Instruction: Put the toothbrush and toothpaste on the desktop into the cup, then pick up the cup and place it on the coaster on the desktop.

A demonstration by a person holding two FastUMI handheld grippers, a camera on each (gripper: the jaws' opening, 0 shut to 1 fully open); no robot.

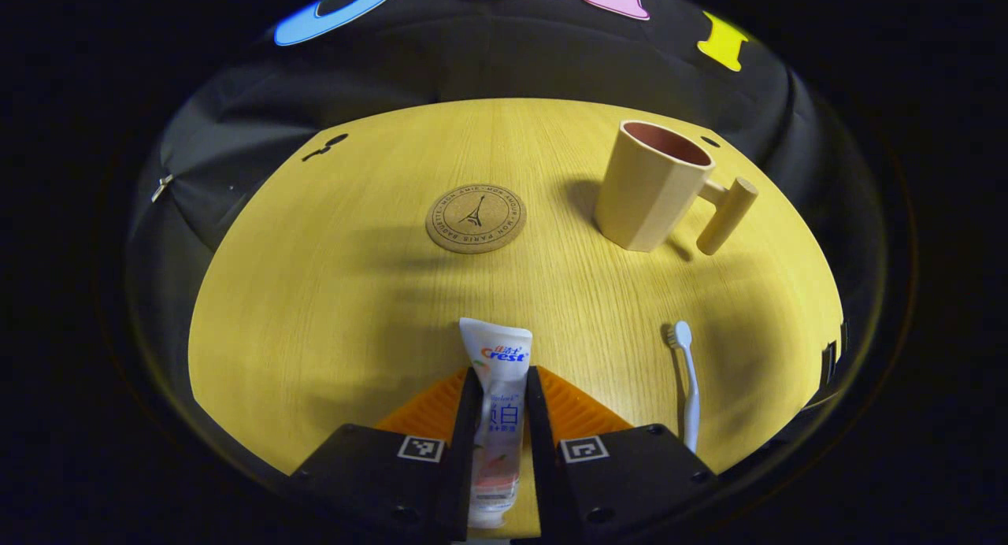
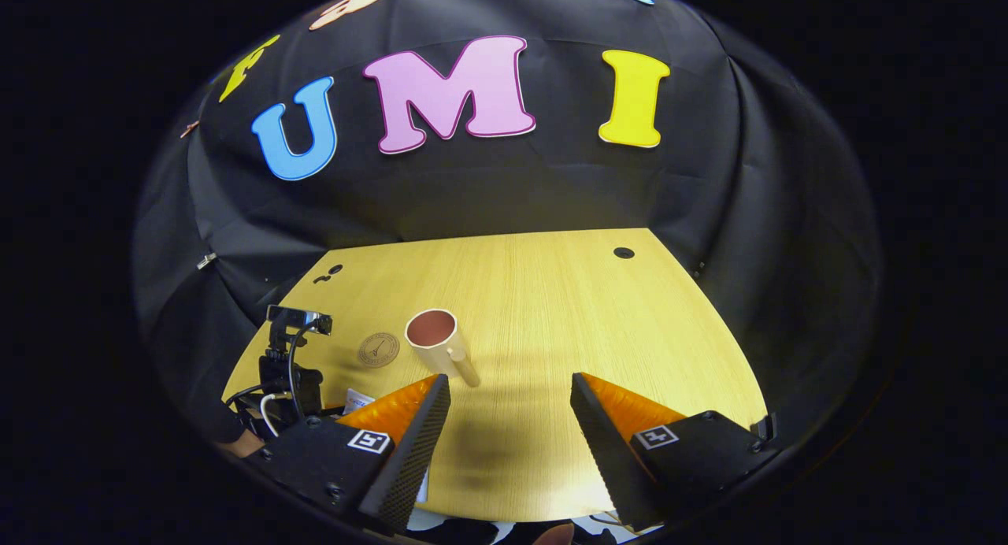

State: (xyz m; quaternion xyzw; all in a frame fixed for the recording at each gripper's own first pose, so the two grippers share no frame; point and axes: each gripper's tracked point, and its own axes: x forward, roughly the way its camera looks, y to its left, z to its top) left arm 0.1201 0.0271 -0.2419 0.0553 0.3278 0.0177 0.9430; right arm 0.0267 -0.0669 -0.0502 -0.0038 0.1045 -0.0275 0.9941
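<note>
Going left to right in the left gripper view, our left gripper (image 1: pixel 502 407) was clamped on the toothpaste tube (image 1: pixel 498 387) near the desktop's (image 1: pixel 315 293) front edge; the cork coaster (image 1: pixel 476 218) sat mid-desk, the empty cup (image 1: pixel 652 184) toward the far right corner, the toothbrush (image 1: pixel 687 380) untouched by the right edge. We judged nothing done yet. The right gripper view showed our right gripper (image 2: pixel 510 419) spread, empty.

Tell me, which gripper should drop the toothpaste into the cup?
Left, probably. The left gripper is already shut on the toothpaste, and the cup stands upright ahead. The right gripper is open, holding nothing.
</note>
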